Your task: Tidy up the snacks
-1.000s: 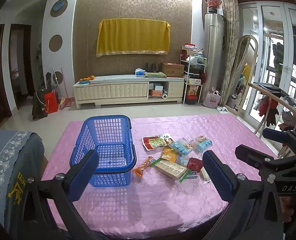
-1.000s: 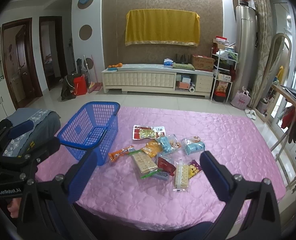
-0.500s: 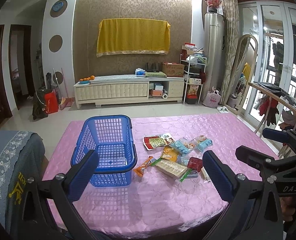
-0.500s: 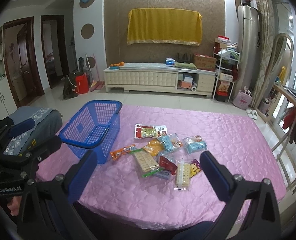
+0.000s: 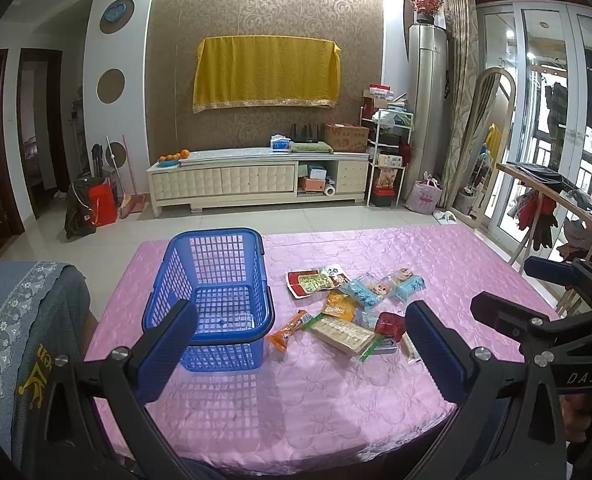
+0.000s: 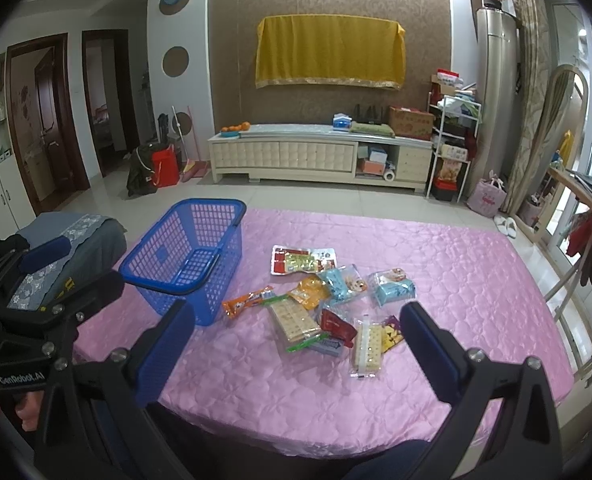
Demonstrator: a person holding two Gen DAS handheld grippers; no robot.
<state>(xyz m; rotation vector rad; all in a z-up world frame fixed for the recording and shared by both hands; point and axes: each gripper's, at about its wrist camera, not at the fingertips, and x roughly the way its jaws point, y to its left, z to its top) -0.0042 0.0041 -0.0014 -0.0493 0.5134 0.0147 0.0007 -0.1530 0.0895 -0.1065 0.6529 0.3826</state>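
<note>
Handling: we judge the snack packets (image 6: 315,304) light, thin and crinkly, their film slippery, so we would pinch a sealed edge or a flat end, not the bulging middle.
Cracker packs: the clear cracker pack (image 6: 294,322) and its twin (image 6: 367,347) look stiff but brittle inside; we would take them across the short sides with a gentle squeeze.
Orange stick pack (image 5: 287,330): lying nearest the basket, just beside its right wall, narrow enough to span easily.
Blue basket (image 5: 216,240): rigid plastic mesh, nothing in it that we can see, sitting on the pink tablecloth (image 5: 335,392) to the left of the pile.
Pile: the packets overlap one another, so lifting one may drag a neighbour.
Left gripper (image 5: 299,350): jaws spread wide, nothing between them, held above the near table edge.
Right gripper (image 6: 296,352): likewise spread and bare.
</note>
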